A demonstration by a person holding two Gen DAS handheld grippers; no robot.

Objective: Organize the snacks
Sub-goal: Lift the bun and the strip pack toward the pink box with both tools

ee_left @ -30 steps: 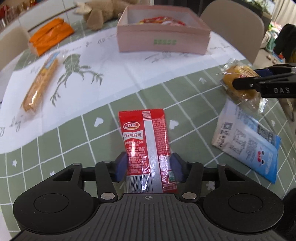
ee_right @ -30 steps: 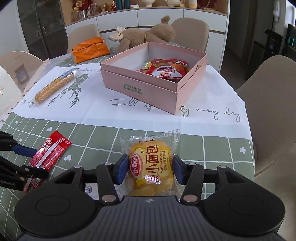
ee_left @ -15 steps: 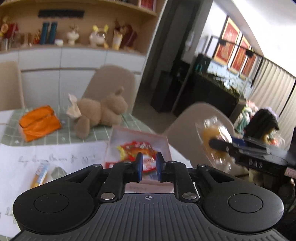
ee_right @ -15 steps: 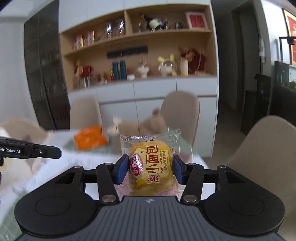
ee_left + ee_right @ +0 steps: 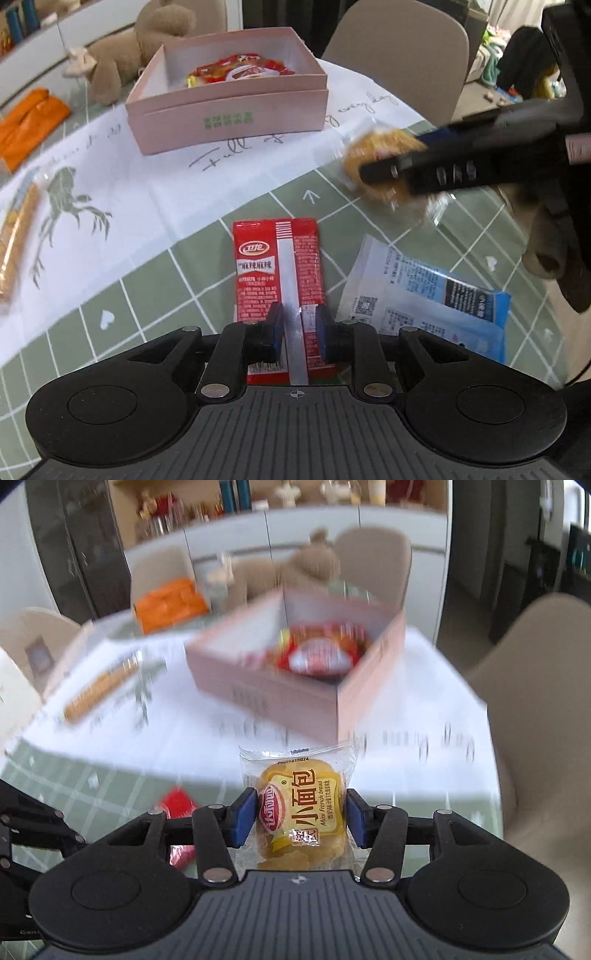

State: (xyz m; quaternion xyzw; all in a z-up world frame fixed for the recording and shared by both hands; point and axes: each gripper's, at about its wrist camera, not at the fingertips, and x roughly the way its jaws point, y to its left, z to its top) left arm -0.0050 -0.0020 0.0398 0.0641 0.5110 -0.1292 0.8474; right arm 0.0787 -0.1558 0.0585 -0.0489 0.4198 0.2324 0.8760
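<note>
My left gripper (image 5: 298,329) hangs over the near end of a red snack packet (image 5: 277,273) lying flat on the green checked tablecloth. Its jaws stand a small gap apart over the packet's silver seam; whether they pinch it I cannot tell. My right gripper (image 5: 301,818) is shut on a yellow mini French bread packet (image 5: 301,805) and holds it in the air, also seen blurred in the left wrist view (image 5: 384,166). A pink box (image 5: 229,107) with red snacks inside (image 5: 236,70) stands at the far side, also in the right wrist view (image 5: 295,686).
A blue and white packet (image 5: 424,295) lies right of the red one. A long orange biscuit packet (image 5: 14,236) lies at the left on a white cloth. An orange pouch (image 5: 26,122), a plush toy (image 5: 125,59) and chairs (image 5: 399,55) stand beyond the box.
Both grippers swung up to face the room half a second ago and have tipped back down to the table. The right one has kept the bread packet throughout and is blurred from motion.
</note>
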